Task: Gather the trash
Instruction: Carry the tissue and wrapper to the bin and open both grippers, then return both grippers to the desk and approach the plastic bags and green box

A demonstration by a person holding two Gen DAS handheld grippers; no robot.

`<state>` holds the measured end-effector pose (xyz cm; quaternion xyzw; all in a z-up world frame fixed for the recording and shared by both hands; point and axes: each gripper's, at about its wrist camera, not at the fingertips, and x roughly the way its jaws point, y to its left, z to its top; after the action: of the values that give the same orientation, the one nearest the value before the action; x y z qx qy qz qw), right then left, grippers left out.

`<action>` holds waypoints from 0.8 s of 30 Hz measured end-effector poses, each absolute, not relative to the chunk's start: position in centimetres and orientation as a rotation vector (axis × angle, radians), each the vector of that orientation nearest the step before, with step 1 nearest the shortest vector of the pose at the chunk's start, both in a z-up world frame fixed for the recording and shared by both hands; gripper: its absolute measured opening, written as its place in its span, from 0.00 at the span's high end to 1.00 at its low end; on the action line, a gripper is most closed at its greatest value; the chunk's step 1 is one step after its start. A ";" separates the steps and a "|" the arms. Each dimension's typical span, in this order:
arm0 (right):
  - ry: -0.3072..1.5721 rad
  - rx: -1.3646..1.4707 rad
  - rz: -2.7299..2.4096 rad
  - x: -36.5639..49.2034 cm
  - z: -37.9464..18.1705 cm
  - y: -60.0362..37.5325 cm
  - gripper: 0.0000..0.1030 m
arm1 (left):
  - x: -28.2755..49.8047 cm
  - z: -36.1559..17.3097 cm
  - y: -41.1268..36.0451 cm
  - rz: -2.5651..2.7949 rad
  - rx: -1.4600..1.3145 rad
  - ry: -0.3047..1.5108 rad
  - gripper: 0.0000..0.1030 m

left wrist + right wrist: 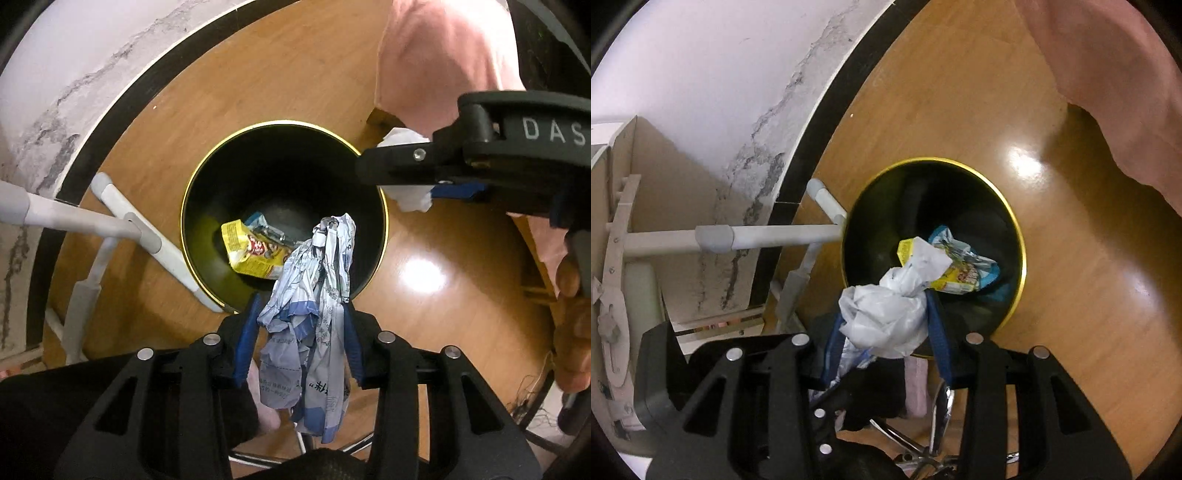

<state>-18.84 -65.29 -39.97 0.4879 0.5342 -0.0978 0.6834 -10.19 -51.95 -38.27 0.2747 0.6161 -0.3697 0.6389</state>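
A black trash bin with a gold rim (192, 192) stands on the wooden floor; it also shows in the right wrist view (1015, 221). Inside lie a yellow wrapper (251, 254) and a blue wrapper (964, 247). My left gripper (299, 325) is shut on a crumpled blue-and-white printed bag (314, 314), held above the bin's near rim. My right gripper (886, 325) is shut on a crumpled white plastic bag (886, 317), also above the bin's rim. The right gripper shows in the left wrist view (424, 177) with the white bag (410, 199) beside the bin's right rim.
A white tube-frame rack (122, 221) stands against the bin's left side, by the wall with a black baseboard (820, 147). A pink cloth (436, 62) hangs at the right. A chrome chair base (923, 443) lies below the grippers.
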 end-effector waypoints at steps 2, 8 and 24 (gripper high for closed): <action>1.190 1.130 -0.224 -18.9 -39.9 -65.7 0.34 | -9.6 -38.3 -51.8 -0.831 0.599 1.396 0.45; 1.112 1.121 -0.293 -21.5 -36.1 -67.8 0.25 | -11.5 -36.5 -52.8 -0.913 0.593 1.313 0.13; 0.538 0.463 -0.851 -37.6 -6.2 -62.5 0.06 | -24.0 -5.1 -45.6 -1.449 0.307 0.608 0.07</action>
<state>-37.63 -62.49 -6.23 0.2199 0.2555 -0.4039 0.8504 -23.98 -45.64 -5.06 0.1375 0.2727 -0.6496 0.6962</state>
